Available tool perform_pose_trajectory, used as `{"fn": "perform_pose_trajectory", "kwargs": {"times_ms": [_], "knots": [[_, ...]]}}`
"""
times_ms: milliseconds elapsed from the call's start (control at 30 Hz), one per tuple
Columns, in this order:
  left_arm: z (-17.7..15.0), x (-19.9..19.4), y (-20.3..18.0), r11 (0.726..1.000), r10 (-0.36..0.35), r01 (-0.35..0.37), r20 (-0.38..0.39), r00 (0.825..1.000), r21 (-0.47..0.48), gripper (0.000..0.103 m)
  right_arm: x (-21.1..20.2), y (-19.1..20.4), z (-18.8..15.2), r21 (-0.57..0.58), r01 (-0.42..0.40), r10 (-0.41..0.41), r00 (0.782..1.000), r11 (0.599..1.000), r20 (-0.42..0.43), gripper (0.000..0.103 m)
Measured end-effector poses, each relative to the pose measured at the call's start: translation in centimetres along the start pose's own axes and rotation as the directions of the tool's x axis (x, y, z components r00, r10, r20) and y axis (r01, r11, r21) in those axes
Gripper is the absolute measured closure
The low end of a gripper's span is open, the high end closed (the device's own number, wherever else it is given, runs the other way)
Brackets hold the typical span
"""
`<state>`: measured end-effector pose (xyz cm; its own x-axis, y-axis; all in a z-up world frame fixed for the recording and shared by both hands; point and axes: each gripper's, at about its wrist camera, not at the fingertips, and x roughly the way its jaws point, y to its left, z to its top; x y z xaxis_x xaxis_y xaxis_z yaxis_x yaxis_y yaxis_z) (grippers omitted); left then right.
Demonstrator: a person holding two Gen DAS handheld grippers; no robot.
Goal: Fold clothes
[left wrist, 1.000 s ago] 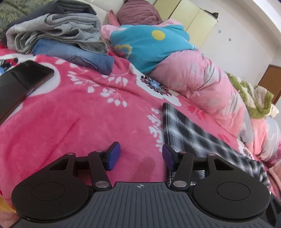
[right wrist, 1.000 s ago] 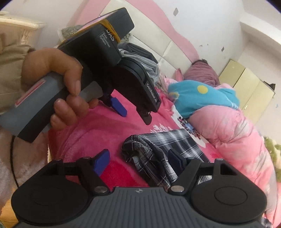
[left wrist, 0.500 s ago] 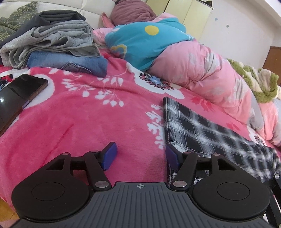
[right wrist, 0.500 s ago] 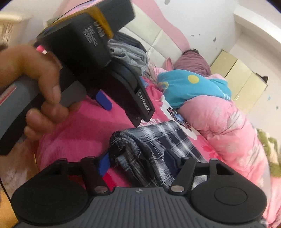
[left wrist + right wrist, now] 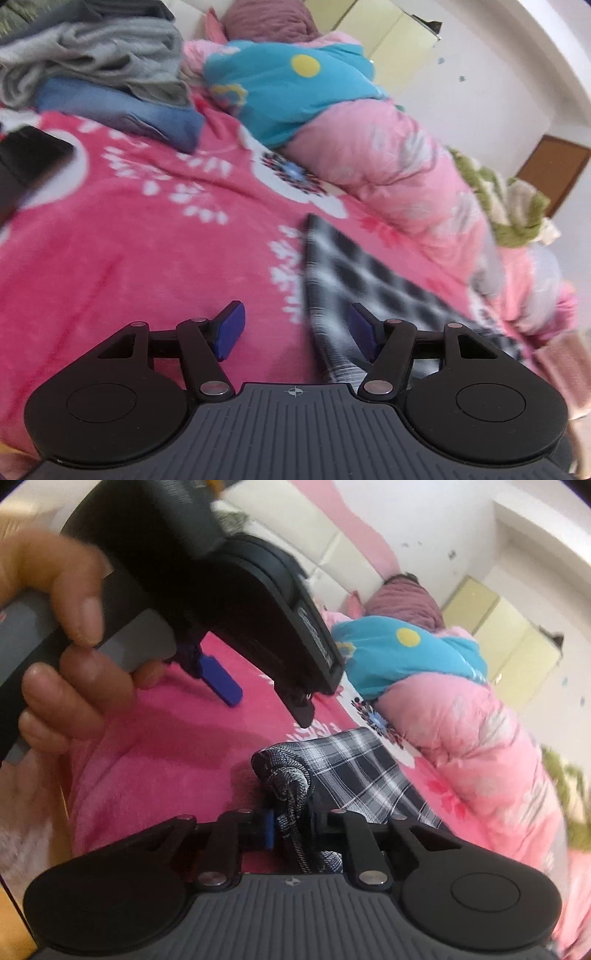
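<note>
now your right gripper (image 5: 291, 827) has just been closing, and it has the plaid cloth (image 5: 354, 775) bunched between its pads, clamped on the near rolled edge. half a second back that bunch sat loose between spread fingers; now it's pinched tight, so you've got a real hold on that corner.

your left gripper (image 5: 295, 328) stands at a middling gape and grips nothing. one pad (image 5: 231, 328) hangs over bare blanket (image 5: 147, 258), the other (image 5: 360, 328) over the cloth's edge, so the edge sits between the jaws but isn't pressed. it has opened a touch within the last second. from the right view you see that gripper (image 5: 258, 698) hanging just beyond the cloth, your hand (image 5: 62, 642) wrapped round the handle.

the cloth lies flat on the blanket, near you, its far corner pointing toward the pink quilt (image 5: 388, 177). the folded stack (image 5: 110, 85) and the phone (image 5: 26, 162) sit well off to the cloth's far left, out of the way.

what it means: one corner secured, the other not yet. i'd say the fold can't start cleanly until your left closes on its edge too, or the cloth may drag skewed.
</note>
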<state>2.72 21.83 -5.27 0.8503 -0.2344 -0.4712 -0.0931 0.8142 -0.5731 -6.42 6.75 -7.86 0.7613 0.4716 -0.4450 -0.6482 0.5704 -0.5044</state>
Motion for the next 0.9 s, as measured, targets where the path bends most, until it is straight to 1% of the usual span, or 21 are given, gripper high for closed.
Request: {"fn": "perform_pose_trajectory", "kwargs": {"times_ms": [33,100,200,300,367,467,533,600,700,900], "knots": [[0.4,0.6,-0.1,1.000,-0.014,0.014,-0.021,1.000,-0.014,0.041,-0.2,-0.5,0.0,0.037,-0.010,0.009,1.000,0.999,0.007,0.089],[1.5,2.4,-0.7,1.000,-0.018,0.019,-0.072,0.997,0.002,0.041,-0.6,-1.3,-0.1,0.092,-0.023,0.021,1.000,0.995,0.020,0.089],[2.8,5.6,-2.0,0.997,0.032,-0.022,-0.136,0.990,0.072,0.043,-1.0,-2.6,-0.3,0.164,-0.046,0.040,0.998,0.985,0.038,0.089],[3.9,8.8,-2.8,0.993,0.055,-0.036,-0.176,0.983,0.111,0.047,-1.2,-3.7,-0.5,0.215,-0.064,0.054,0.997,0.975,0.052,0.089],[4.4,10.4,-3.3,0.990,0.056,-0.031,-0.180,0.982,0.140,0.048,-1.4,-4.4,-0.7,0.241,-0.072,0.059,0.996,0.968,0.061,0.089],[5.2,12.7,-3.7,0.985,0.055,-0.023,-0.190,0.980,0.168,0.054,-1.9,-5.0,-1.0,0.266,-0.077,0.060,0.996,0.961,0.072,0.089],[5.5,13.8,-3.7,0.980,0.057,-0.020,-0.185,0.981,0.197,0.059,-2.0,-5.5,-1.2,0.285,-0.083,0.065,0.995,0.955,0.071,0.089],[5.7,14.5,-3.6,0.978,0.056,-0.017,-0.184,0.981,0.207,0.061,-1.9,-5.8,-1.3,0.295,-0.091,0.073,0.995,0.951,0.069,0.089],[5.9,15.1,-4.0,0.971,0.059,-0.015,-0.181,0.982,0.237,0.062,-1.9,-5.9,-1.3,0.292,-0.093,0.080,0.995,0.952,0.055,0.089],[5.6,15.2,-4.8,0.954,0.086,-0.038,-0.154,0.984,0.297,0.063,-1.7,-5.6,-1.1,0.293,-0.081,0.074,0.997,0.953,0.035,0.089]]}}
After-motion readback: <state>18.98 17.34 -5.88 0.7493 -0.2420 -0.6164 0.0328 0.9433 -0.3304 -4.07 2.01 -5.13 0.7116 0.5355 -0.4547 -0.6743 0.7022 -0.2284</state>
